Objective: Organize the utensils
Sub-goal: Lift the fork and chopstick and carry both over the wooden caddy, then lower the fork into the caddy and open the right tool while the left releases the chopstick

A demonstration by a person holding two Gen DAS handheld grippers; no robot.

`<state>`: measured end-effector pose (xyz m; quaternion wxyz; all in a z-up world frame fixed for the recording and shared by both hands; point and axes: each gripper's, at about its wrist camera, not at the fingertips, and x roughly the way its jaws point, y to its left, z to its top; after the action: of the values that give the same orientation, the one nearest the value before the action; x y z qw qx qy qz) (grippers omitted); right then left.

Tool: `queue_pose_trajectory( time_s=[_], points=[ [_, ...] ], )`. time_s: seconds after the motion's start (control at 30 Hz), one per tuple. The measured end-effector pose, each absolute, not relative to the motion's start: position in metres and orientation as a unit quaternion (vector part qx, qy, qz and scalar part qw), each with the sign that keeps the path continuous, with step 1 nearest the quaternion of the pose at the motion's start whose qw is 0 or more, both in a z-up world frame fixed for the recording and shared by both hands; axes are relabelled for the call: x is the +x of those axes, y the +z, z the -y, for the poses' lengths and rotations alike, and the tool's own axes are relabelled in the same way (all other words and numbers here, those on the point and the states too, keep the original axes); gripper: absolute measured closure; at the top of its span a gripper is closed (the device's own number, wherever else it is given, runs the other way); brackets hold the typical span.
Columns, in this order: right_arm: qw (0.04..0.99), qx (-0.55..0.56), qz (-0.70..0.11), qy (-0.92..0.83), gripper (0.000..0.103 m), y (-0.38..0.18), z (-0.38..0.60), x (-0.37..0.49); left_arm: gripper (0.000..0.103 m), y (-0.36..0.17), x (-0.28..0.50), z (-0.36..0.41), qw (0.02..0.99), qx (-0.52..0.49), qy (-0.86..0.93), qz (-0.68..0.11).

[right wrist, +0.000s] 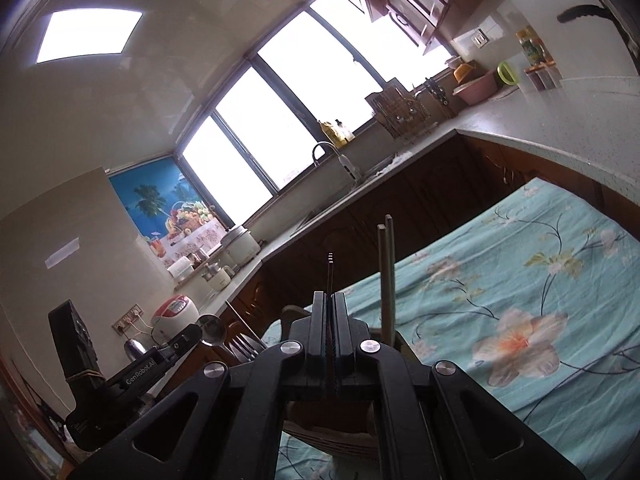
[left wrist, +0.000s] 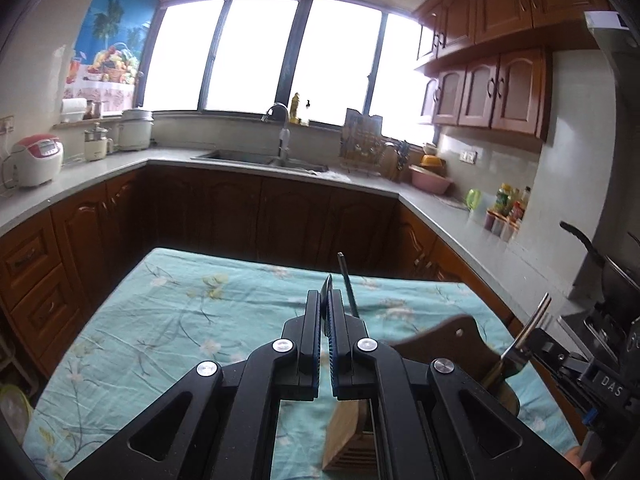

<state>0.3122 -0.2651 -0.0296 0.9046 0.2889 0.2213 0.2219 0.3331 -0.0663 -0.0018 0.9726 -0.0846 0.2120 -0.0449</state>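
1. Left wrist view: my left gripper [left wrist: 325,296] has its jaws pressed together on a thin metal utensil [left wrist: 329,280]. It shows edge-on, its long axis rising past the fingertips.
2. A slotted pale wooden utensil holder [left wrist: 344,440] sits directly below the jaws on the turquoise floral tablecloth [left wrist: 180,320]. A dark slim rod [left wrist: 348,284] stands up just beyond my fingers.
3. At the right edge, the right gripper [left wrist: 528,344] is clamped on a silver fork [left wrist: 534,318], tines tilted upward, beside the holder's brown back panel [left wrist: 452,336].
4. Right wrist view: the right gripper [right wrist: 330,300] is shut on that fork [right wrist: 330,264], which is edge-on here and points up and forward.
5. A pair of pale chopsticks [right wrist: 386,272] stands upright just right of my fingers, and the holder [right wrist: 320,432] lies beneath.
6. To the left, the left gripper [right wrist: 194,334] grips a round-bowled steel spoon [right wrist: 212,328].
7. My reading: both hands hang over the holder, neither clearly nearer. Each utensil needs tipping handle-down to drop in.
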Motion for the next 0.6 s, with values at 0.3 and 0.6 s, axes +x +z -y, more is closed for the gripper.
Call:
queue_pose_trajectory(
  time_s=[0.3,0.6],
  points=[
    [0.899,0.289,-0.245,0.218,0.101,-0.044,0.261,0.309,0.100,-0.008,0.327,0.046,0.972,-0.080,-0.070,-0.209],
    [0.899,0.290,-0.252,0.210,0.096,-0.041,0.262,0.310,0.100,-0.008,0.337,0.027,0.965,-0.105,-0.087,-0.224]
  ],
)
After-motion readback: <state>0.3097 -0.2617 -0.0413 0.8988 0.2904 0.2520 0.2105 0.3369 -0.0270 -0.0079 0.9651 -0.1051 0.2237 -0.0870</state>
